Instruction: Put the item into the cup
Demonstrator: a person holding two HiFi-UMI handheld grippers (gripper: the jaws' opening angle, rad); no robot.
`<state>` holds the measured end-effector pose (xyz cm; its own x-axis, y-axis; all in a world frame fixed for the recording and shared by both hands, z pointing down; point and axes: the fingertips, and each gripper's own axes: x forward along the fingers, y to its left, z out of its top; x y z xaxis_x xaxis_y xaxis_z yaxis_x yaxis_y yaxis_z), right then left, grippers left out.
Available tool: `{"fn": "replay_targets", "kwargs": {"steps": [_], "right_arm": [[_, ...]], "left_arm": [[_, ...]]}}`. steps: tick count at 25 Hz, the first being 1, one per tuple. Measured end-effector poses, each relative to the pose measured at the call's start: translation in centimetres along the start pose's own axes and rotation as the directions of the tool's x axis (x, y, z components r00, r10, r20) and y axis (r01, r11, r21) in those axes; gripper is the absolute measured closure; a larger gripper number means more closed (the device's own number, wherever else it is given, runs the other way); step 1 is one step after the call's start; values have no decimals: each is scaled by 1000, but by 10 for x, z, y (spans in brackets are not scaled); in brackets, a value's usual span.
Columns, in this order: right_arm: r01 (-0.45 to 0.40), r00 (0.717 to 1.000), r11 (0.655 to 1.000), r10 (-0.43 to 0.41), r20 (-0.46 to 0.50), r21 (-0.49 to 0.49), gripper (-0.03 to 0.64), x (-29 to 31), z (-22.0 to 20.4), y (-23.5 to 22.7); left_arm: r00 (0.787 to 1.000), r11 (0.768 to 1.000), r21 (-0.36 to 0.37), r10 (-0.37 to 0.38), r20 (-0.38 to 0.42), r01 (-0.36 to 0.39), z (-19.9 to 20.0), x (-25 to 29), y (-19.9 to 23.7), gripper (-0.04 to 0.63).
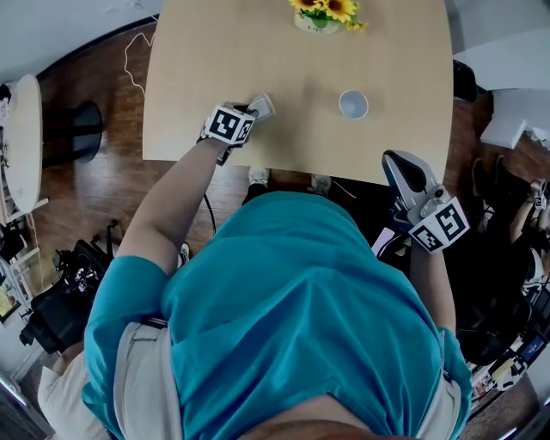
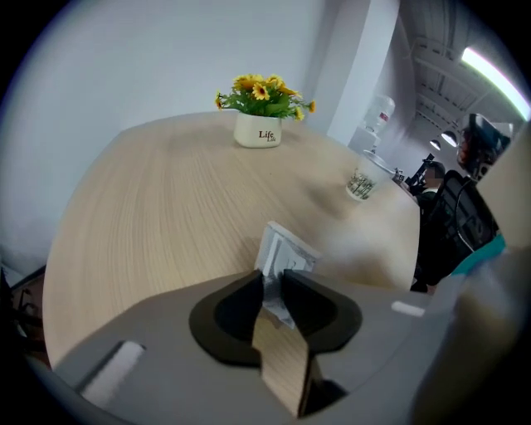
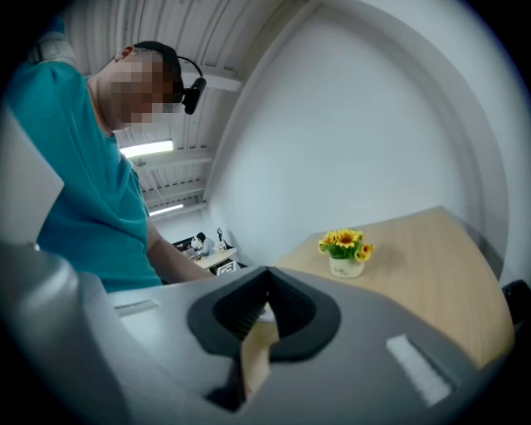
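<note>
The item, a small silvery-white packet [image 2: 284, 251], stands on edge on the light wooden table [image 1: 198, 77]. My left gripper [image 2: 272, 286] is shut on its near end, the pads pressing its sides. The head view shows that gripper [image 1: 255, 110] near the table's front left, with the packet [image 1: 263, 105] sticking out ahead of it. A white paper cup [image 1: 352, 105] stands upright and apart to the right; it also appears in the left gripper view as the cup [image 2: 362, 180]. My right gripper [image 1: 395, 161] hangs off the table's front edge, jaws together and holding nothing.
A white pot of yellow flowers [image 1: 320, 15] stands at the table's far edge. The same pot [image 2: 259, 129] lies ahead and left of the cup. Bare tabletop lies between packet and cup. Chairs and gear stand on the floor around the table.
</note>
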<state>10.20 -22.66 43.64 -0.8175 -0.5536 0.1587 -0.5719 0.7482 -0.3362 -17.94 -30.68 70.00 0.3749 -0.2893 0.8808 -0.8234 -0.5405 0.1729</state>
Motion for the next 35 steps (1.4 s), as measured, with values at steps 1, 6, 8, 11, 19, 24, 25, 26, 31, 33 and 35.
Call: {"fn": "replay_targets", "kwargs": {"steps": [1, 6, 8, 11, 19, 24, 25, 26, 31, 33, 35], "right_arm": [[1, 1000, 1000, -1, 1, 0, 615, 0, -1, 0], [14, 1000, 1000, -14, 7, -5, 615, -4, -3, -3], [23, 1000, 1000, -23, 15, -5, 615, -7, -3, -6], [39, 999, 999, -39, 25, -5, 615, -14, -3, -14], [86, 995, 996, -86, 52, 11, 615, -38, -5, -25], [114, 991, 993, -116, 68, 29, 615, -56, -7, -31], [119, 990, 992, -121, 70, 33, 615, -60, -9, -33], [124, 989, 992, -126, 71, 36, 615, -63, -10, -34], [144, 986, 988, -148, 76, 49, 615, -75, -15, -41], [150, 985, 987, -154, 76, 54, 615, -77, -16, -43], [154, 984, 986, -158, 78, 57, 615, -79, -17, -45]], "left_arm": [[1000, 1000, 4, -5, 10, 5, 2, -2, -2, 513], [994, 996, 60, -64, 84, 59, 29, -25, -23, 529], [988, 991, 108, -98, 123, 84, 50, -39, -39, 531], [973, 971, 209, -155, 173, 118, 93, -60, -75, 531], [979, 786, 603, -200, 44, 134, 155, -51, -181, 531], [990, 651, 748, -135, -51, 127, 164, -20, -209, 531], [991, 626, 770, -112, -71, 126, 162, -12, -209, 531], [992, 602, 789, -87, -89, 124, 161, -5, -209, 531], [990, 512, 852, 21, -141, 110, 158, 24, -208, 531], [987, 483, 869, 57, -149, 103, 157, 34, -208, 531], [985, 457, 884, 82, -154, 100, 157, 43, -209, 531]]}}
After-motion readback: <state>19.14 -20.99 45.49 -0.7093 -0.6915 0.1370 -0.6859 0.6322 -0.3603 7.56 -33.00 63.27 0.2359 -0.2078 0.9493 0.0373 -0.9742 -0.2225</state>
